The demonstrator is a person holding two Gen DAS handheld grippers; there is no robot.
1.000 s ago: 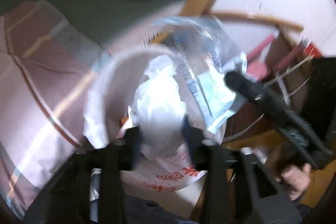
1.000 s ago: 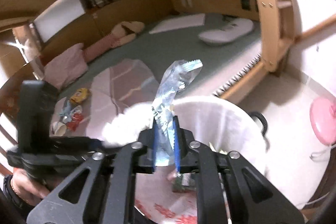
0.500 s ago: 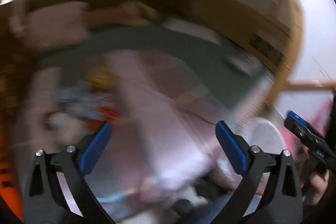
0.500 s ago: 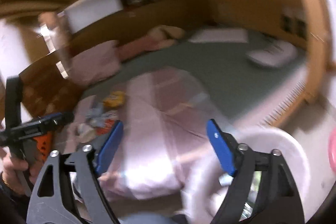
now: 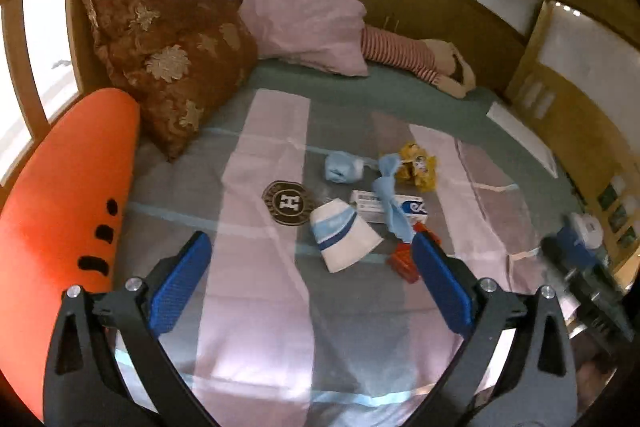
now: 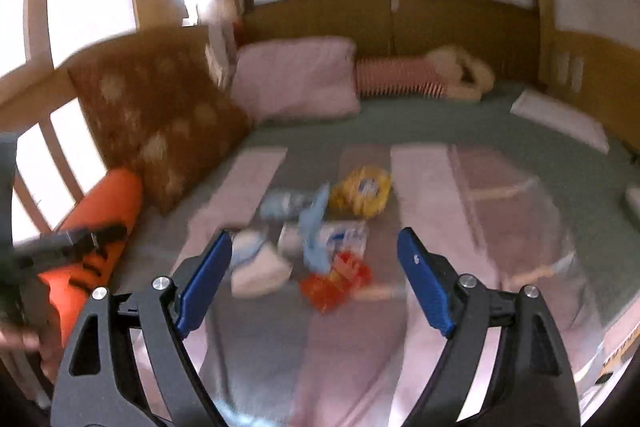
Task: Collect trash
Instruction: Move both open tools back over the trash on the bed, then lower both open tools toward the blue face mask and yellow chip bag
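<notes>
Trash (image 5: 372,203) lies in a loose heap in the middle of the bed (image 5: 360,91), on a pink and grey striped blanket (image 5: 264,267). Nearest is a paper cup (image 5: 342,237), white with blue bands, tipped on its side. Right of it sits a crumpled red wrapper (image 5: 404,261); behind, a flat white box (image 5: 390,207) with a twisted blue strip (image 5: 394,205) across it. Farther off are a balled blue wrapper (image 5: 342,167) and a crinkled yellow packet (image 5: 418,167). A round dark patch (image 5: 287,203) lies left of the cup.

Left tongs (image 5: 312,291) gape wide and empty, near side of the heap. Right tongs (image 6: 316,283) are spread wide too, holding nothing; that view is blurred.

A brown floral cushion (image 5: 168,39) and a smooth orange bolster (image 5: 68,211) stand at the left; a pink pillow (image 5: 308,23) lies at the far end.
</notes>
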